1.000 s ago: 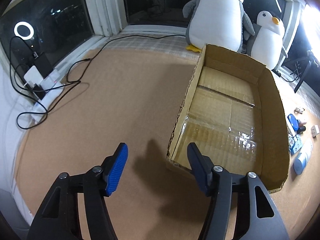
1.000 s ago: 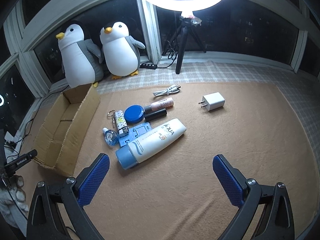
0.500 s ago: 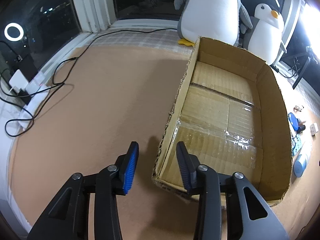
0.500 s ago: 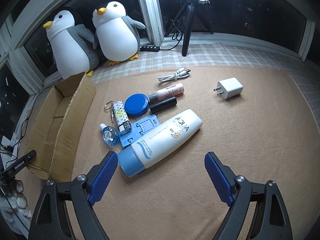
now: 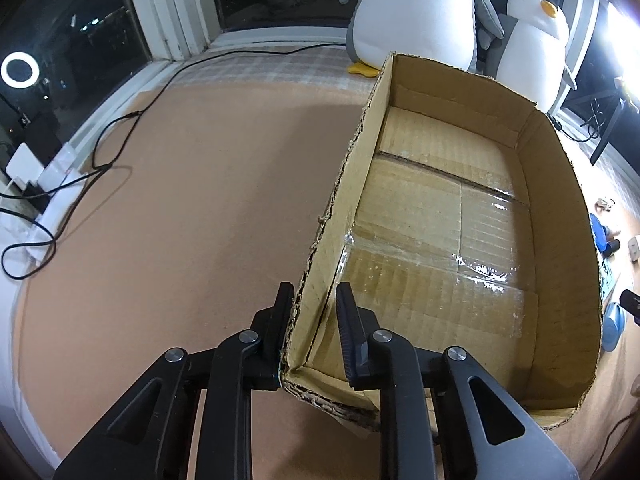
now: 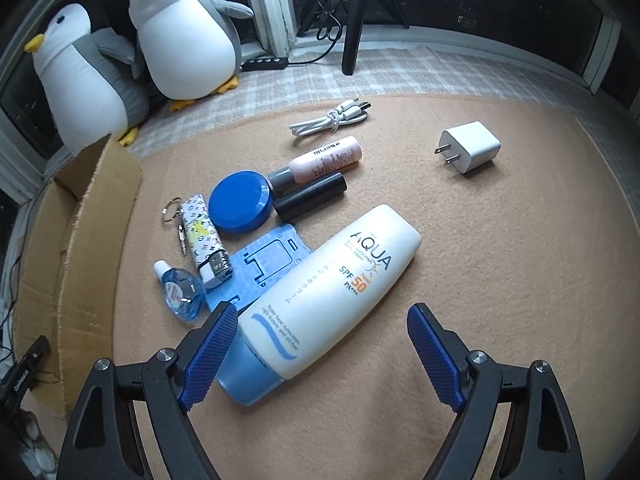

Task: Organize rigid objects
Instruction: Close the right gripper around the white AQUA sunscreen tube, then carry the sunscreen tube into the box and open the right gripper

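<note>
One cardboard box, open-topped, has its near-left wall clamped between the closed left gripper, one pad outside and one inside. Just ahead of the right gripper, whose jaws stand wide and hold nothing, lies a white sunscreen tube, its blue cap beside the left pad.

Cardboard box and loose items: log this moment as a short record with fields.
box: cardboard box, open top, nothing inside
left tool: left tool shut on the box's near-left wall
right tool: right tool open, above the sunscreen tube
sunscreen tube: sunscreen tube lying on the mat, partly over a blue stand
apart from the cluster: white charger
</note>
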`<state>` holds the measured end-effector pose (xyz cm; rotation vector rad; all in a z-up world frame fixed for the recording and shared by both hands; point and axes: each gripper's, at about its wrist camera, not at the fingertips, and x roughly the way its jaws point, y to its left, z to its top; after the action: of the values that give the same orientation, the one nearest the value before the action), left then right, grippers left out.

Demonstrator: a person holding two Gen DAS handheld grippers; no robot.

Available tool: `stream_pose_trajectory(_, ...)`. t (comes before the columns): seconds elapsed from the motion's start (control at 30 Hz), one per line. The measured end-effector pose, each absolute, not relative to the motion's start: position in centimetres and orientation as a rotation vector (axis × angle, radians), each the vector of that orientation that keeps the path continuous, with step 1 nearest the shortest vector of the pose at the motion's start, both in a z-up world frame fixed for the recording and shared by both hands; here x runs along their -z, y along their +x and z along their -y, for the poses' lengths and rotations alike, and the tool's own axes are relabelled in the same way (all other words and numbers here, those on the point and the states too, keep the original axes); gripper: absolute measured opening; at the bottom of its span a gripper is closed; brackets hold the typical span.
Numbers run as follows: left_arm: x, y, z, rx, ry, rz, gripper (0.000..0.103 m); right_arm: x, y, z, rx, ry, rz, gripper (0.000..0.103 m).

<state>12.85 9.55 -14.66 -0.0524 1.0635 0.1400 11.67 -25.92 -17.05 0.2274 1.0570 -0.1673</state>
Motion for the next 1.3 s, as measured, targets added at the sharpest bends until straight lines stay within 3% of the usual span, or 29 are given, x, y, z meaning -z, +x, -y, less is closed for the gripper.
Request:
stream_pose_trajectory(0.27,14.8,12.9,-9.6,-0.142,-0.056,-1.059,0.02,17.9,12.7,25.1,0.17,0.162,-1.083,0.084)
stream_pose_trajectory(0.67,14.8,13.0,-9.8,-0.143,-0.056,-1.059,0.02,18.8,11.5,27.0,0.095,0.085,-1.12,0.045)
stream_pose_trajectory(1.3,14.9,13.0,-9.7,-0.149,-0.053,-1.064,0.02,18.6,8.8,28.3,0.021,0.048,-1.048,0.043)
